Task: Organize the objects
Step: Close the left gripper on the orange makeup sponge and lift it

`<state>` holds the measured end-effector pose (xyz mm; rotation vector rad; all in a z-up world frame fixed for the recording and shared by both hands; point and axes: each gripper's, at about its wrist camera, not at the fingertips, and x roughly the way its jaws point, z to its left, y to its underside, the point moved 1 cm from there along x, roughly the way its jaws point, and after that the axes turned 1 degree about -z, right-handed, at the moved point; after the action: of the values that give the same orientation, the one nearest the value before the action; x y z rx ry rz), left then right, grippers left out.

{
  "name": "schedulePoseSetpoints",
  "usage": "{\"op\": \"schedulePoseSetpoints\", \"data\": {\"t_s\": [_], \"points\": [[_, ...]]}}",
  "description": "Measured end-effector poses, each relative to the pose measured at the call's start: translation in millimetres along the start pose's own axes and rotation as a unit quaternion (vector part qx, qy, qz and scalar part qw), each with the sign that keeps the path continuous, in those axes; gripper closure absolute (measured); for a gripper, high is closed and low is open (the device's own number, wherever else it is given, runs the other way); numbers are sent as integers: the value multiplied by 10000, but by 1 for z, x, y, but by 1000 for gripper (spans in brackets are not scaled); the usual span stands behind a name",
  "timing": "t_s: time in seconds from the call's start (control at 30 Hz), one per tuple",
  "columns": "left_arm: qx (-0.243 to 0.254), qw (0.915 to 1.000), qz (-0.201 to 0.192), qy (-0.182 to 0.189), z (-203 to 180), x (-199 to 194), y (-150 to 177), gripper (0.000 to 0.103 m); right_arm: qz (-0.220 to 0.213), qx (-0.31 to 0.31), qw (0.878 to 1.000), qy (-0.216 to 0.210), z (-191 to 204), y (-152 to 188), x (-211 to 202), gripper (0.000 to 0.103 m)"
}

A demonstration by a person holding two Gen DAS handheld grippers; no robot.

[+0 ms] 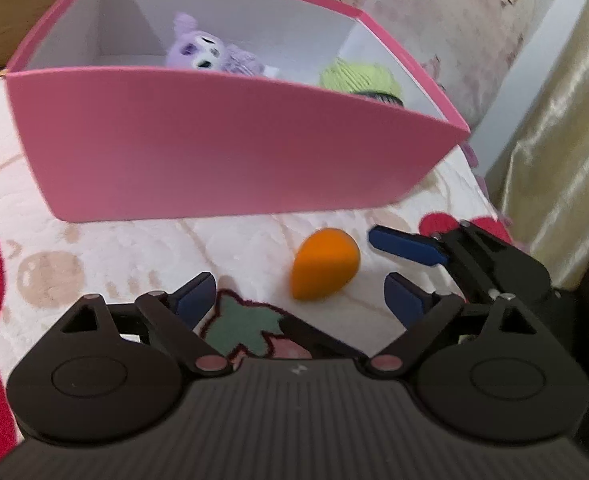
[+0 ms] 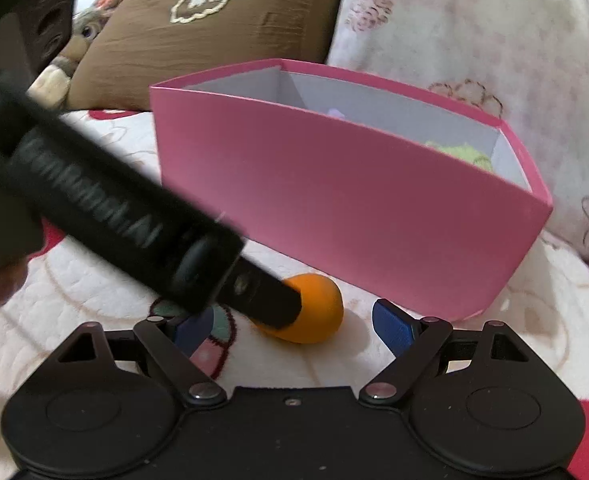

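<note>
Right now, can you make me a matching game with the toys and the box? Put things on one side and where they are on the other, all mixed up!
Things:
1. purple plush toy
2. orange egg-shaped sponge
3. green yarn ball
4. pink box

Places:
A. on the blanket, just in front of the box
B. inside the box, near its right end
C. inside the box, near the middle
D. standing on the blanket, open at the top

Pairs: 1-C, 2-A, 3-B, 4-D
</note>
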<state>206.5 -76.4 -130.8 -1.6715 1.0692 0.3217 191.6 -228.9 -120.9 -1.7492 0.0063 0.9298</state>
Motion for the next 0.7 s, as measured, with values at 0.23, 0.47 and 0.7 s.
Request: {"op": "schedulePoseSetpoints", "data": {"t_s": [0.23,0.47,0.7], "points": [[-110,9999,4,98,0,11,1,12,148,512,9977,-427,-15,10,4,14],[-285,9993,-231,106,2,18,2,20,74,393,9991,-154,-11,12,9,28],[-498,9977,-262,390,10,19,4,56,10,168,9998,47,2,12,8,49]]}}
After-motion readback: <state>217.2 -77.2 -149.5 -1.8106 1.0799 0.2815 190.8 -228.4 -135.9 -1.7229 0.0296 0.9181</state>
